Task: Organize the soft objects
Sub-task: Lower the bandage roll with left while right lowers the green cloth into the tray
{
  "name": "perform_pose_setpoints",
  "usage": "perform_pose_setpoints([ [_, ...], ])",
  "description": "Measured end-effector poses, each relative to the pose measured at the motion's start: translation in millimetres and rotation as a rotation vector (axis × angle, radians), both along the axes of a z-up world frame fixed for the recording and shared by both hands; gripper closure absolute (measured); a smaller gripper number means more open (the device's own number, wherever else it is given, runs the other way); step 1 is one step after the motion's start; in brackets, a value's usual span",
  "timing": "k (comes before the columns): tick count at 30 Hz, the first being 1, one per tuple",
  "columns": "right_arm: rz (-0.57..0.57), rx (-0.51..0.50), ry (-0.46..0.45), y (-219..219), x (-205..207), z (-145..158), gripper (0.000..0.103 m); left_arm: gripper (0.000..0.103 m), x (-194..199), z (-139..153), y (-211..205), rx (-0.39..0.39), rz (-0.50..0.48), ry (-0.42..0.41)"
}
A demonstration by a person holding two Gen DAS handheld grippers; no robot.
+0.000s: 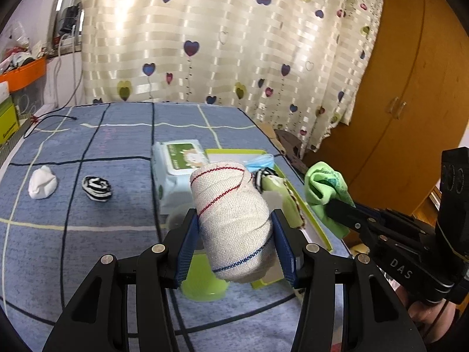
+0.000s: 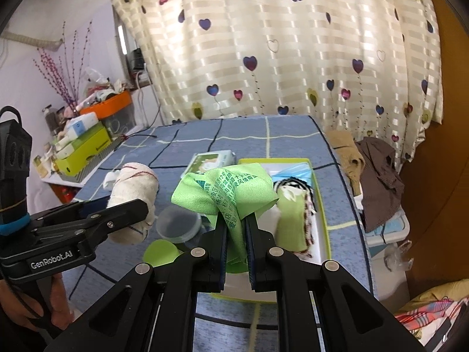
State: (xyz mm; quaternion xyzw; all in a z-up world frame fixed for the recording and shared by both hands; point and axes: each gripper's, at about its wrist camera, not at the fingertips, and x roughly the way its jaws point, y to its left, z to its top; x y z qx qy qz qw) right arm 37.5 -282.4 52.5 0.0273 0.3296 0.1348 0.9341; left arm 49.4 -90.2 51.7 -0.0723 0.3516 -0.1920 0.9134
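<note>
My left gripper (image 1: 234, 234) is shut on a white bandage roll (image 1: 231, 214) with red and blue threads, held above the blue checked cover (image 1: 102, 234). Off to its right, my right gripper (image 1: 331, 205) pinches a crumpled green cloth (image 1: 325, 187). In the right wrist view the right gripper (image 2: 236, 228) is shut on the printed green cloth (image 2: 225, 190), above the green-rimmed box (image 2: 322, 228). The bandage roll (image 2: 134, 182) shows at the left in the left gripper (image 2: 140, 202). A white sock ball (image 1: 42, 186) and a striped sock ball (image 1: 96, 189) lie on the cover.
The box holds a green roll (image 2: 290, 220), a striped piece and blue plastic. A wipes pack (image 1: 178, 170), a clear round container (image 2: 177, 220) and a green lid (image 2: 159, 252) sit beside it. Clothes (image 2: 378, 176) hang at the right; a cluttered shelf (image 2: 88, 140) stands at the left.
</note>
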Motion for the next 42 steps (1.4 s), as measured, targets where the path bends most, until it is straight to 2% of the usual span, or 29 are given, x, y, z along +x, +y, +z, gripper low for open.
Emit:
perform_pose_setpoints([
  [12, -0.059, 0.008, 0.073, -32.1, 6.1, -28.0, 0.092, 0.052, 6.3, -20.5, -39.4, 0.028, -0.091, 0.065],
  [27, -0.087, -0.019, 0.212, -53.3, 21.0, -74.0, 0.092, 0.052, 22.9, -57.9, -83.1, 0.045, -0.212, 0.2],
  [35, -0.079, -0.021, 0.257, -53.6, 33.3, -89.2, 0.092, 0.052, 36.1, -72.8, -93.9, 0.047, -0.225, 0.253],
  [42, -0.072, -0.004, 0.271, -55.7, 48.3, -96.8, 0.092, 0.052, 50.2, -78.3, -99.2, 0.055, -0.214, 0.263],
])
